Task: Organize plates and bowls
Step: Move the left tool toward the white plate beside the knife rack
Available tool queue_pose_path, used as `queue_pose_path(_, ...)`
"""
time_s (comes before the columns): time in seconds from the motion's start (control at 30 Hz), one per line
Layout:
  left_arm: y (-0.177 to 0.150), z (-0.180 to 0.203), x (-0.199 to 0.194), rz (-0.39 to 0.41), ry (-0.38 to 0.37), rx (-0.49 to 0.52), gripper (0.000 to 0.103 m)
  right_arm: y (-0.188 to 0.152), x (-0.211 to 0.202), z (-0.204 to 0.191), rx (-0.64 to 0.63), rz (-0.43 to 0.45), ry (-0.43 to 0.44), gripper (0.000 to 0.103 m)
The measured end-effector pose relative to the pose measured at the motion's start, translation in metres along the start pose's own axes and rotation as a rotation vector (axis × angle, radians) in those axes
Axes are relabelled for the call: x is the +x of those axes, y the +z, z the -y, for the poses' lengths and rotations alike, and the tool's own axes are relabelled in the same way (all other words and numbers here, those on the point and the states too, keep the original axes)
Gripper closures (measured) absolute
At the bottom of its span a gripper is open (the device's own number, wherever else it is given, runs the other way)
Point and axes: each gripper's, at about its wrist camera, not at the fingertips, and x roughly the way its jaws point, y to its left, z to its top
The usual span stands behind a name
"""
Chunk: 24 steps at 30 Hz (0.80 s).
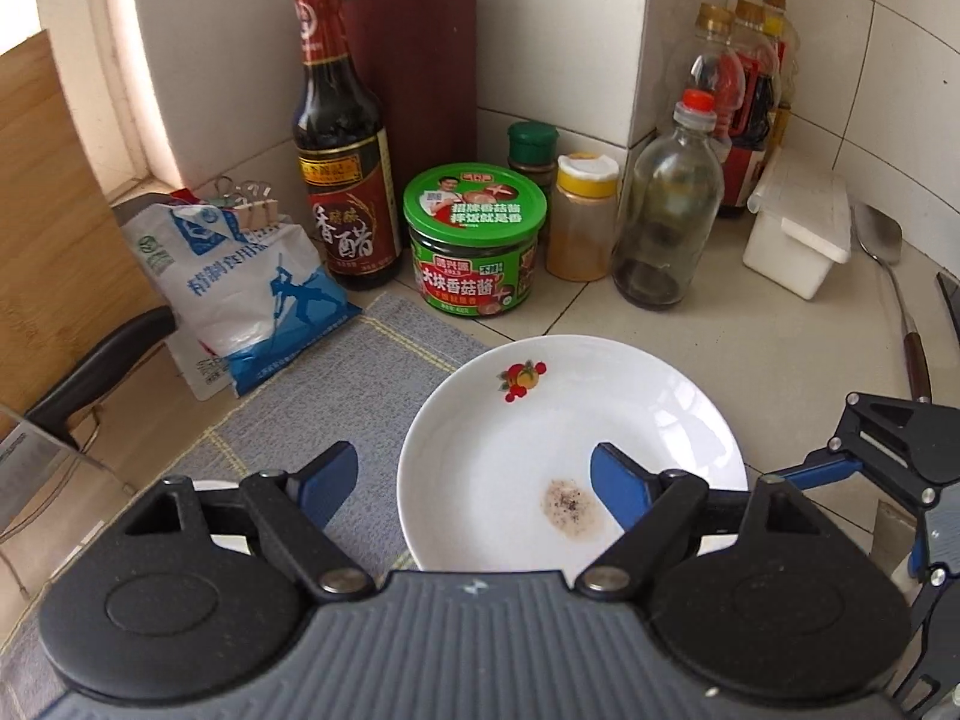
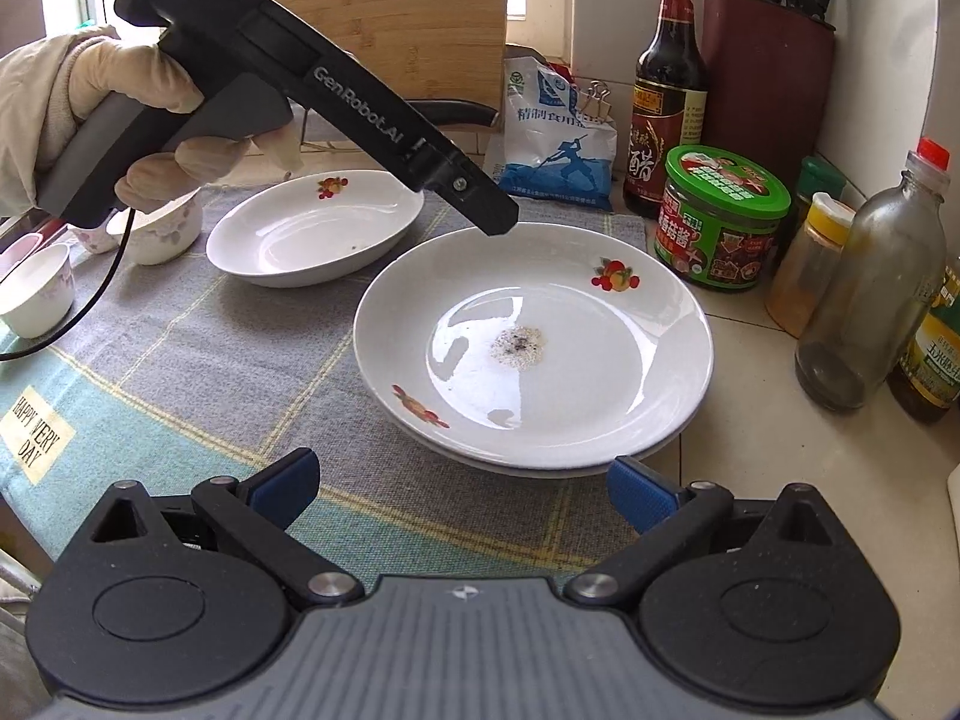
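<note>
A white plate with fruit decals and a speckled stain (image 2: 534, 354) sits stacked on a second plate (image 2: 540, 467) at the mat's right edge; it also shows in the left wrist view (image 1: 570, 438). My left gripper (image 1: 474, 483) is open above its left rim, empty. My right gripper (image 2: 465, 489) is open just in front of the stack, empty. An oval white dish (image 2: 315, 228) lies further back. Small floral bowls (image 2: 159, 225) and a cup (image 2: 36, 291) stand at the far left.
A checked mat (image 2: 210, 372) covers the counter. Behind the plates stand a salt bag (image 1: 252, 288), vinegar bottle (image 1: 342, 138), green-lidded jar (image 1: 474, 240), spice jars (image 1: 585, 216), glass bottle (image 1: 669, 204), white box (image 1: 798, 234) and a knife block (image 1: 414, 72). A spoon (image 1: 882, 252) lies right.
</note>
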Motion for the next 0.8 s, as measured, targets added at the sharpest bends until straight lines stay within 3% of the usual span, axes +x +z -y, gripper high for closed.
queue_pose_path(0.3,-0.064,0.001,-0.066,0.025,0.164,-0.187,0.018,-0.001,0.011,-0.034,-0.056,-0.015,0.119,0.0)
queue_pose_path(0.57,-0.113,-0.014,-0.092,0.026,0.181,-0.283,0.018,0.0,0.032,-0.074,-0.056,-0.069,0.102,0.0)
queue_pose_path(0.8,-0.138,-0.038,-0.111,0.034,0.163,-0.25,0.018,0.017,0.042,-0.114,-0.068,-0.079,0.062,0.0)
